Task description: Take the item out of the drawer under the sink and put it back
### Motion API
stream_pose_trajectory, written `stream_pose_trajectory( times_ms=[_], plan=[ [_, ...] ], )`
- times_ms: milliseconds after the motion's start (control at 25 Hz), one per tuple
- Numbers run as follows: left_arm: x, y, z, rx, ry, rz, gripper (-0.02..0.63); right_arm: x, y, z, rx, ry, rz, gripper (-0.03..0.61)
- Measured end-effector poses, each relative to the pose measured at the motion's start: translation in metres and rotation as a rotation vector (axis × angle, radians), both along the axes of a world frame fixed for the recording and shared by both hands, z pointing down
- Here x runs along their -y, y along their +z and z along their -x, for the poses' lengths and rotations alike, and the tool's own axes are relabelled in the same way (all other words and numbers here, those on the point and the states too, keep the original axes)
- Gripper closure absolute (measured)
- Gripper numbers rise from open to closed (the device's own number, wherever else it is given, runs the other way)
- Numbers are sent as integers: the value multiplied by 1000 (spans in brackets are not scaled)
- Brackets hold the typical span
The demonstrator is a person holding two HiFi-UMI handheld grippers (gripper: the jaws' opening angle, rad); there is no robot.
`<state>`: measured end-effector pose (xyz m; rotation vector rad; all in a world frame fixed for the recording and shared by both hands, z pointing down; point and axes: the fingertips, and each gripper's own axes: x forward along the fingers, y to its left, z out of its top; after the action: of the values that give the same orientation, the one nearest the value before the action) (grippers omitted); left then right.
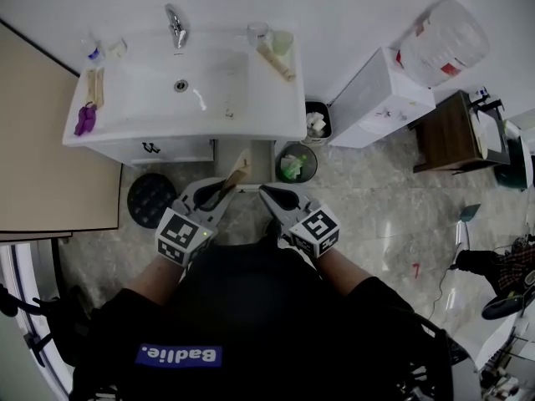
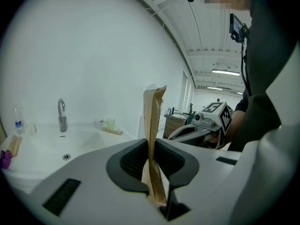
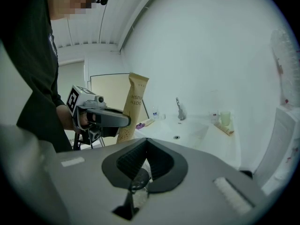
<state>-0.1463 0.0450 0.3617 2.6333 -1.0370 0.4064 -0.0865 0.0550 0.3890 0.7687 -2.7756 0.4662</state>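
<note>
Left tool (image 1: 224, 189) clamps the pack (image 2: 153, 125) upright, near the sink (image 1: 280, 107); right tool (image 1: 267, 193) closed, empty. Firm grip, straight lowering should return it cleanly.

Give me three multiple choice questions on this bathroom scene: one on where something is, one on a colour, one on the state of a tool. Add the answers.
1. Where does the purple item lie?
A. on the sink's left rim
B. on its right rim
C. in its bowl

2. What colour is the packet in the left tool?
A. blue
B. brown
C. white

3. How is the right tool?
A. wide open
B. shut on the packet
C. shut, empty

Answers:
1 A: the head view shows it on the rim at the left edge.
2 B: the left gripper view shows brown paper pinched in the jaws.
3 C: the right gripper view shows its jaws meeting with nothing between them.
</note>
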Motion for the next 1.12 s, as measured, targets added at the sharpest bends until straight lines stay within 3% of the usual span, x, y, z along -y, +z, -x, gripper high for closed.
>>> stream_pose_trajectory(
  times_ms=[520,1120],
  plan=[
    [14,14,0,25,-13,8,558,8,8,-7,4,18,17,577],
    [51,73,-19,132,50,52,558,20,21,-36,18,90,44,577]
  ],
)
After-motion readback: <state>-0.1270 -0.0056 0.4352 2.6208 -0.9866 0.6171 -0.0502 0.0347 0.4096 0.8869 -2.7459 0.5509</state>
